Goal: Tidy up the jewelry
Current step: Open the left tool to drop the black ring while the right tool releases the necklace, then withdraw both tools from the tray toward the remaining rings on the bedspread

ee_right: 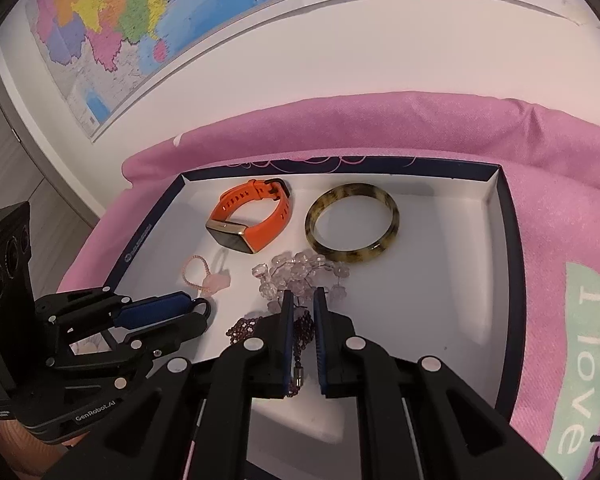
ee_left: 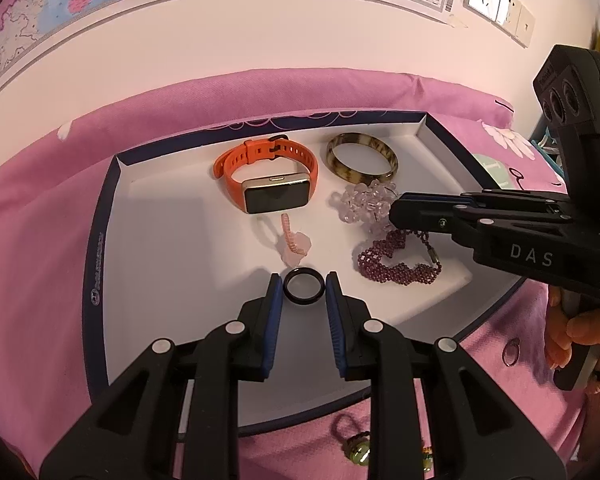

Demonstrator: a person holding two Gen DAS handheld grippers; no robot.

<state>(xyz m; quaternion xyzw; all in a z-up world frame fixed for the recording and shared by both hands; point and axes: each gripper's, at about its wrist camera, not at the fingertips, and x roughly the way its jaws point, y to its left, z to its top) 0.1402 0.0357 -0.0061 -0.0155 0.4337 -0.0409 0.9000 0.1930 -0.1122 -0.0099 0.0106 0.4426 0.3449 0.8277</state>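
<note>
A white tray point(ee_left: 172, 260) with a navy rim lies on pink cloth. My left gripper point(ee_left: 303, 278) is at the tray's near edge, its blue pads shut on a black ring point(ee_left: 303, 302). The tray holds an orange watch point(ee_left: 276, 196), a mottled bangle point(ee_left: 360, 138), a clear crystal bracelet point(ee_left: 360, 204), a pink charm loop point(ee_left: 296, 246) and a purple bead bracelet point(ee_left: 396, 268). My right gripper point(ee_right: 303, 296) hovers shut above the purple bracelet point(ee_right: 242, 326), just short of the crystal bracelet point(ee_right: 296, 272). Beads and a clasp show through its narrow slit; nothing hangs from it.
Outside the tray on the pink cloth point(ee_left: 40, 260) lie a thin ring point(ee_left: 510, 354) and a green-bead piece point(ee_left: 358, 446). A hand point(ee_left: 580, 328) grips the right tool's handle. A wall with a map point(ee_right: 140, 20) stands close behind the tray.
</note>
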